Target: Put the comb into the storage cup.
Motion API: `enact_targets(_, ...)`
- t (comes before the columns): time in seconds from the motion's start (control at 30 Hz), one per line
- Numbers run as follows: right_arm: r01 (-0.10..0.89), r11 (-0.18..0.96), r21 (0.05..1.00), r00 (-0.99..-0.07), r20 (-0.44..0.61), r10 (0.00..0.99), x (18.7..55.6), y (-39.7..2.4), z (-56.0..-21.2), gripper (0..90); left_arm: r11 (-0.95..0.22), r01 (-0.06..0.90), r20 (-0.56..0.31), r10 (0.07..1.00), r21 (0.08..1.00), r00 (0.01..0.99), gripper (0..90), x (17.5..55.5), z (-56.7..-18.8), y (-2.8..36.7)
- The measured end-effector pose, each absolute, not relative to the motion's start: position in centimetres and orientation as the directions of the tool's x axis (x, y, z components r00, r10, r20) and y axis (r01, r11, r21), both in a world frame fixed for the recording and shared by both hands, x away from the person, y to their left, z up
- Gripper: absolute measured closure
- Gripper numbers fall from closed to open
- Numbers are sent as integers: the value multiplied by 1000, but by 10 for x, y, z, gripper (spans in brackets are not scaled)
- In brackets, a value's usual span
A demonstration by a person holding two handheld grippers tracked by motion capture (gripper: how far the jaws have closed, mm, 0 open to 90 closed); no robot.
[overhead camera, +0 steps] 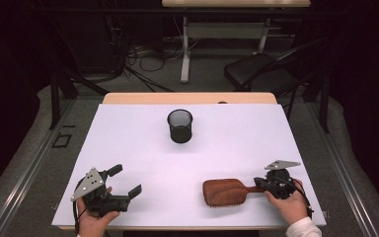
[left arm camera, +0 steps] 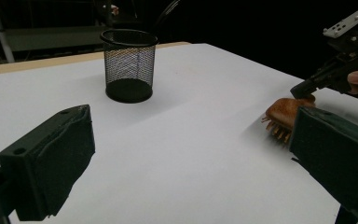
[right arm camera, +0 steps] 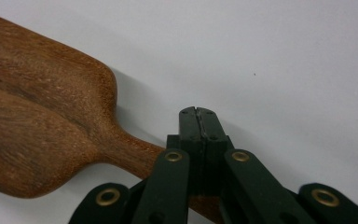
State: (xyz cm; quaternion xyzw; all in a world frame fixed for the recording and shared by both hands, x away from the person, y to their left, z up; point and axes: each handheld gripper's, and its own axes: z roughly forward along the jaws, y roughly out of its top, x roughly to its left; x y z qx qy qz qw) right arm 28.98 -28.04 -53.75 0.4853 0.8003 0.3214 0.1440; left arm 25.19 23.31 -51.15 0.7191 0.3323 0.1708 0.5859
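Wood was the stuff of the thing in hand: a brown wooden paddle hairbrush (overhead camera: 225, 192) lay bristles down on the white table top (overhead camera: 143, 148), its broad head pointing away from the right gripper (overhead camera: 262, 184) and its slim handle running back under that gripper's jaws. In the right gripper view the hairbrush (right arm camera: 42, 116) spread up and away to one side of the jaws, and the handle passed beneath the closed tips; those tips met flush with no gap and nothing between them, so the right gripper (right arm camera: 199, 122) stood fully closed, resting over the handle rather than clamped on it. Whether it pressed on the wood could not be told. The person's right hand (overhead camera: 288, 200) held this gripper at the near edge of the table. Well apart from the brush, at the near edge on the other side, the left gripper (overhead camera: 127, 181) sat in the left hand (overhead camera: 96, 219) with its jaws spread wide and nothing between them. From the left gripper view the hairbrush (left arm camera: 286, 113) lay beyond one jaw, bristles showing beneath its rim, with the right gripper (left arm camera: 303, 88) just above it. Farther off, ahead of both grippers, a black wire-mesh cylindrical pen cup (overhead camera: 180, 126) stood upright near the middle of the table top, seen likewise ahead of the left jaws (left arm camera: 129, 65).
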Motion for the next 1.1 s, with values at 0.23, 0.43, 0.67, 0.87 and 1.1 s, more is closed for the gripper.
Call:
enact_targets(0.23, 684, 316, 658, -491, 94, 866, 281, -284, -536, 900, -87, 275, -145, 679, 958, 720, 4, 252, -512, 233)
enact_targets(0.43, 680, 290, 673, -477, 107, 872, 270, -287, -536, 900, -92, 278, -143, 682, 956, 718, 4, 252, -512, 234)
enact_targets(0.67, 673, 273, 688, -473, 115, 874, 258, -288, -538, 900, -94, 277, -141, 683, 956, 717, 4, 253, -512, 234)
enact_targets(0.87, 676, 263, 688, -472, 130, 872, 252, -287, -540, 900, -89, 277, -143, 686, 957, 714, 4, 253, -512, 234)
enact_targets(1.1, 676, 252, 693, -473, 146, 869, 246, -285, -543, 900, -91, 276, -142, 684, 957, 716, 4, 253, -512, 234)
